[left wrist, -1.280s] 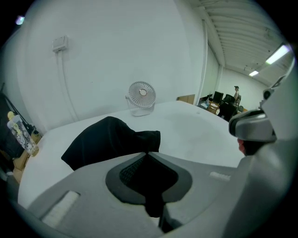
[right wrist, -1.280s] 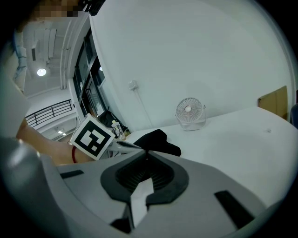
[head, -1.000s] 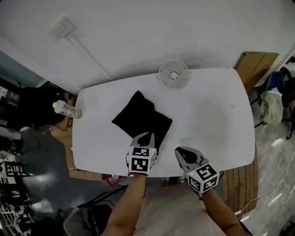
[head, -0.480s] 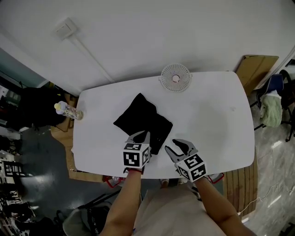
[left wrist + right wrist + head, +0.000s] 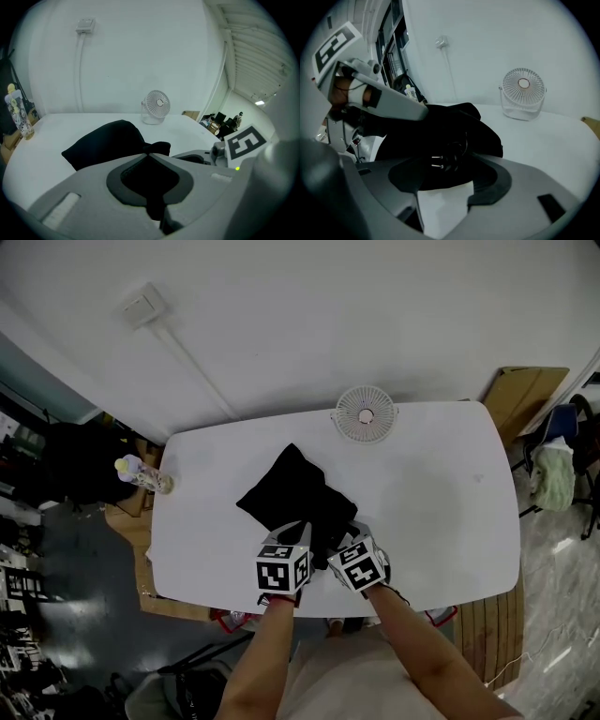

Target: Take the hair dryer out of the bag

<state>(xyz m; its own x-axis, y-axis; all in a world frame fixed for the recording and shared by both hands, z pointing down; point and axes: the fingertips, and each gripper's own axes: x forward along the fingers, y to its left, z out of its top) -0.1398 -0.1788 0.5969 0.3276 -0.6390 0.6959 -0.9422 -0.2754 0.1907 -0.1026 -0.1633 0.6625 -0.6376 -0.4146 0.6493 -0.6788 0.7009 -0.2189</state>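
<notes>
A small patterned bottle is seen by the left edge of the white tabletop. The near edge of the black fabric bag, laid mid-tabletop, is pinched by the left tool. Just beside it, the right tool is spread at the bag's mouth, where a black two-pronged plug is exposed. The rest of the hair dryer is hidden inside. A round white desk fan is stood at the far edge.

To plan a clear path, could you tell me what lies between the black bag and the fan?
Nothing: bare white table separates bag and fan in the head view.
</notes>
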